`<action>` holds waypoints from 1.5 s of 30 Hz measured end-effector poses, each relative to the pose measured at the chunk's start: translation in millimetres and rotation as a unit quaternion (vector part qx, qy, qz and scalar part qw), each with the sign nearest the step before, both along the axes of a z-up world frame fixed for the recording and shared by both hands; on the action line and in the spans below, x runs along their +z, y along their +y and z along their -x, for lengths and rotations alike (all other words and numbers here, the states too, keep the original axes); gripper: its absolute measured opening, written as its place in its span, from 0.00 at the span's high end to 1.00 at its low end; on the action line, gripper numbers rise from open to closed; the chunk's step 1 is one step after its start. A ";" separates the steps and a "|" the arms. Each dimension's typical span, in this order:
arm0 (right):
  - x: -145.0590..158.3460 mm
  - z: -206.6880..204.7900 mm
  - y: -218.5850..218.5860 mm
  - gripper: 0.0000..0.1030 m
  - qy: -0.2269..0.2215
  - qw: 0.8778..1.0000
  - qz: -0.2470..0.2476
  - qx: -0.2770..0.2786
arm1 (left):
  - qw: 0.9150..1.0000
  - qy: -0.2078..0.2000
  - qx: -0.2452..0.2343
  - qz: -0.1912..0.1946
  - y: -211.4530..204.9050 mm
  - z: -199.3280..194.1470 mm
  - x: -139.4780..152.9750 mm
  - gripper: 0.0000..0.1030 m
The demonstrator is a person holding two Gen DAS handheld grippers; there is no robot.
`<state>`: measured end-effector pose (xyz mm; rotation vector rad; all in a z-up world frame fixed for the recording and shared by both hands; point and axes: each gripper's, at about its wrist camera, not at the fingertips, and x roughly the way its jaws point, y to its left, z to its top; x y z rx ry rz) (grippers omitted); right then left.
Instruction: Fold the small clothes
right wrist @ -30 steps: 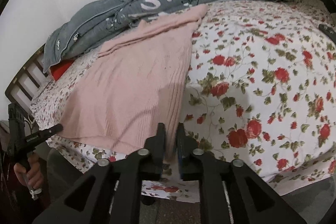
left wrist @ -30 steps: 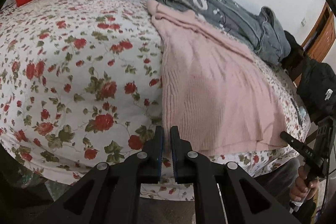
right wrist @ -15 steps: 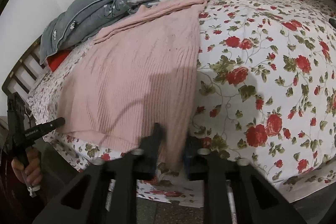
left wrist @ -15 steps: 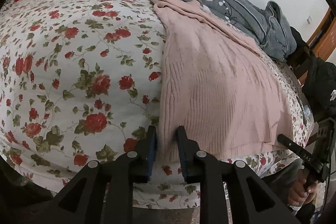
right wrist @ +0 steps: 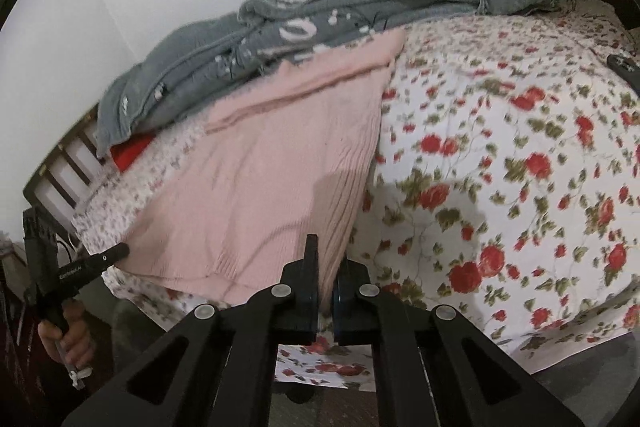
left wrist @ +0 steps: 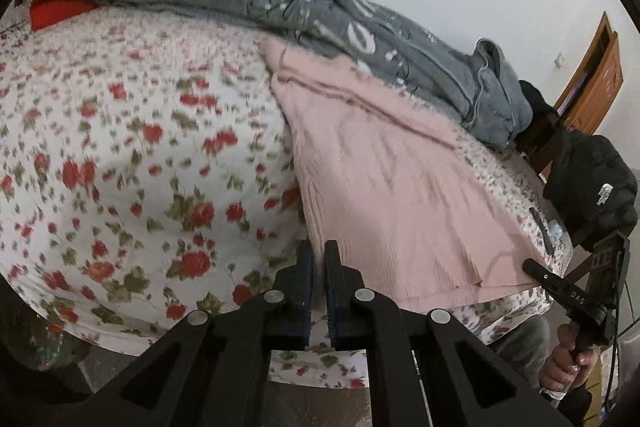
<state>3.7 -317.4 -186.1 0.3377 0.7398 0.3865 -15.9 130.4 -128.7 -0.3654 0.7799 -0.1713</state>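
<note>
A pink ribbed knit garment (left wrist: 384,187) lies spread on the floral bed, its far end against the grey quilt; it also shows in the right wrist view (right wrist: 260,195). My left gripper (left wrist: 319,255) is shut on the garment's near left hem corner. My right gripper (right wrist: 328,259) is shut on the near right hem corner, and the cloth runs up from between the fingers. Each gripper shows in the other's view, at the hem's opposite end: the right gripper (left wrist: 536,269) and the left gripper (right wrist: 116,251).
A floral bedsheet (left wrist: 132,167) covers the bed. A grey quilt (left wrist: 280,3) is bunched along the wall, with a red pillow (left wrist: 56,7) under it. A black jacket (left wrist: 588,179) and a wooden door (left wrist: 596,79) are at the right. A dark object (right wrist: 624,65) lies on the bed.
Both grippers went from slightly open around the hem corners to shut on them, and both have drawn back and up from the bed, the hem lifting with them.
</note>
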 end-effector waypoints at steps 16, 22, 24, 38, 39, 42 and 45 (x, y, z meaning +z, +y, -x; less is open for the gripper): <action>45.6 21.4 -10.2 0.96 -0.040 0.998 -0.042 0.001 | 0.999 -0.035 0.010 0.023 7.3 13.9 42.4 0.94; 67.8 5.2 -12.3 0.96 -0.043 0.997 -0.061 -0.009 | 0.999 -0.040 0.031 0.001 6.2 -4.5 66.5 0.94; 75.8 -0.8 -13.0 0.96 -0.045 0.997 -0.063 -0.012 | 0.999 -0.038 0.038 -0.006 6.5 -10.7 73.7 0.94; 126.8 -55.2 -9.5 0.96 -0.071 0.994 -0.077 -0.032 | 0.996 -0.067 0.058 -0.032 4.9 -57.4 118.6 0.94; 129.7 -59.6 -9.1 0.96 -0.073 0.994 -0.078 -0.032 | 0.995 -0.069 0.060 -0.036 5.0 -62.1 120.9 0.94; 138.2 -73.2 -6.3 0.96 -0.079 0.993 -0.078 -0.032 | 0.994 -0.073 0.065 -0.042 5.2 -74.8 126.1 0.94; 145.4 -85.2 -3.6 0.96 -0.087 0.993 -0.070 -0.039 | 0.994 -0.078 0.065 -0.046 5.2 -87.3 131.6 0.94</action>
